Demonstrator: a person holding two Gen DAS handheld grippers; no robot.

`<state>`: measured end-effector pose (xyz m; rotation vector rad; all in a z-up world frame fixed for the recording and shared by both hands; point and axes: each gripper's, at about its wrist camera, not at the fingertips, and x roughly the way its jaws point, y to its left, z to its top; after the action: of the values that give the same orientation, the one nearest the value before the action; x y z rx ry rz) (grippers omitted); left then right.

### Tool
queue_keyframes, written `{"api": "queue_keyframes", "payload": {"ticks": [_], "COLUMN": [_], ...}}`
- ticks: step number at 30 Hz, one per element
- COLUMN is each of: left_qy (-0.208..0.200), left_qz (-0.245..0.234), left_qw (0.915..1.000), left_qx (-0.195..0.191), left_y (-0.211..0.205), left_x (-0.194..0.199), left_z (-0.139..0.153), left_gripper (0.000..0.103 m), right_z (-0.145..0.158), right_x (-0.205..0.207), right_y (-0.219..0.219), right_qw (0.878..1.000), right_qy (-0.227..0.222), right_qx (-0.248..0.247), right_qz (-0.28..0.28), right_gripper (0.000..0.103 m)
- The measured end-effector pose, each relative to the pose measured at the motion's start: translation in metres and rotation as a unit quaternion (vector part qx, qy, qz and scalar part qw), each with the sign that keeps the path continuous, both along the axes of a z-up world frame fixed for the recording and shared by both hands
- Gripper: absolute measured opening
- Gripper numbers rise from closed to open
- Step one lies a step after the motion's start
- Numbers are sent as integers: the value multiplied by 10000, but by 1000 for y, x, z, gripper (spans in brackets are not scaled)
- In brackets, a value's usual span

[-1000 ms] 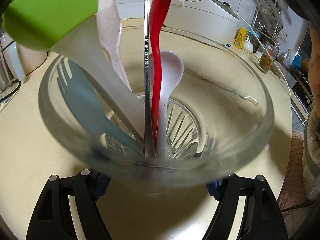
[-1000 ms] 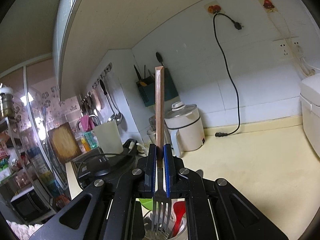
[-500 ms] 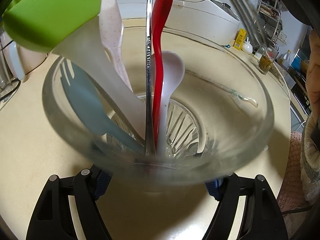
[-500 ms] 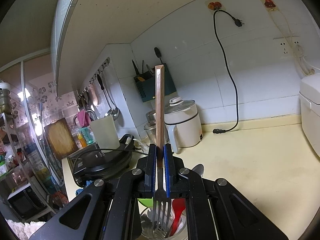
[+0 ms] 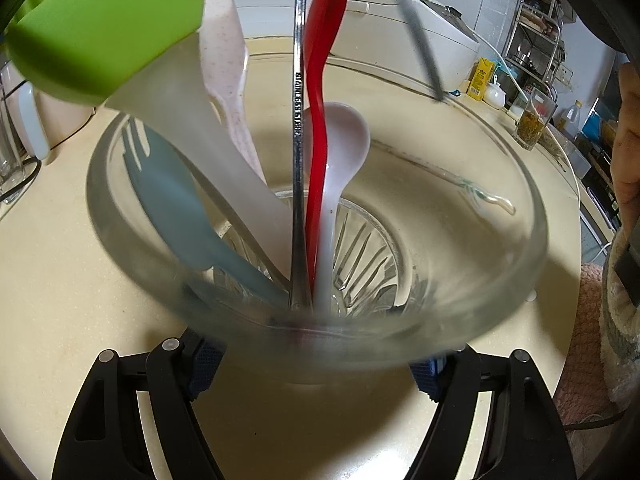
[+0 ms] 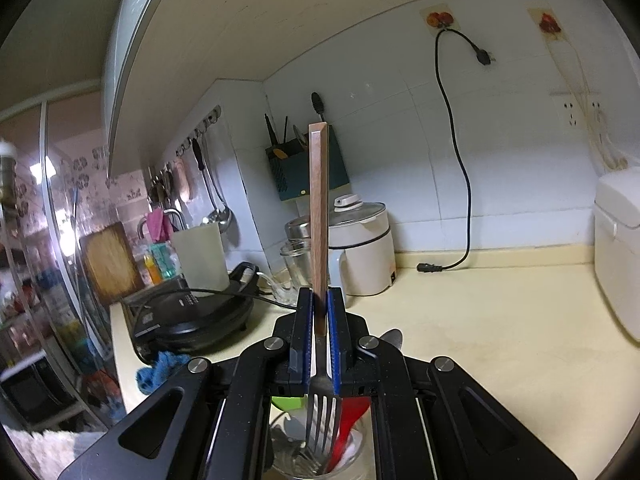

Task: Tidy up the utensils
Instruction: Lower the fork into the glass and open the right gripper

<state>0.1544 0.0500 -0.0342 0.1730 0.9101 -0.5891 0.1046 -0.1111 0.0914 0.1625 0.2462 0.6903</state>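
Clamped on the wooden-handled steel fork (image 6: 319, 240), the right gripper (image 6: 319, 344) holds it upright, tines down, just above the clear ribbed glass cup (image 5: 520, 216), apparently lined up so the fork can drop in beside the others. Across the cream countertop (image 5: 60, 280), the left gripper (image 5: 316, 364) grips the glass low on its sides, pads pressed against the wall, seemingly to steady it against tipping. Already standing inside, crowded toward the glass's left side, are a green-headed silicone spatula (image 5: 120, 28), a pale blue plastic fork (image 5: 172, 184), a stainless steel handle (image 5: 298, 120), a red plastic spoon (image 5: 320, 80) and a white plastic spoon (image 5: 340, 148). The right half of the glass is free, the likely landing spot.
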Motion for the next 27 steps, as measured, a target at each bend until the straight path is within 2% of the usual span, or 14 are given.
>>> {"api": "queue_keyframes", "payload": {"ticks": [24,27], "left_qy": [20,22], "left_qz": [11,13], "left_qw": [10000,10000], "left_qx": [-37,-42], "left_y": [0,-1], "left_x": [-2,-2], "left_z": [2,1], "left_gripper": [80,80], "right_z": [-7,-9], "right_x": [-3,0], "right_y": [-7,-8], "right_qw": [9982,9984], "right_qy": [-13,72], "right_qx": [-496,-439], "right_qz": [348,361], "right_gripper": [8,8]}}
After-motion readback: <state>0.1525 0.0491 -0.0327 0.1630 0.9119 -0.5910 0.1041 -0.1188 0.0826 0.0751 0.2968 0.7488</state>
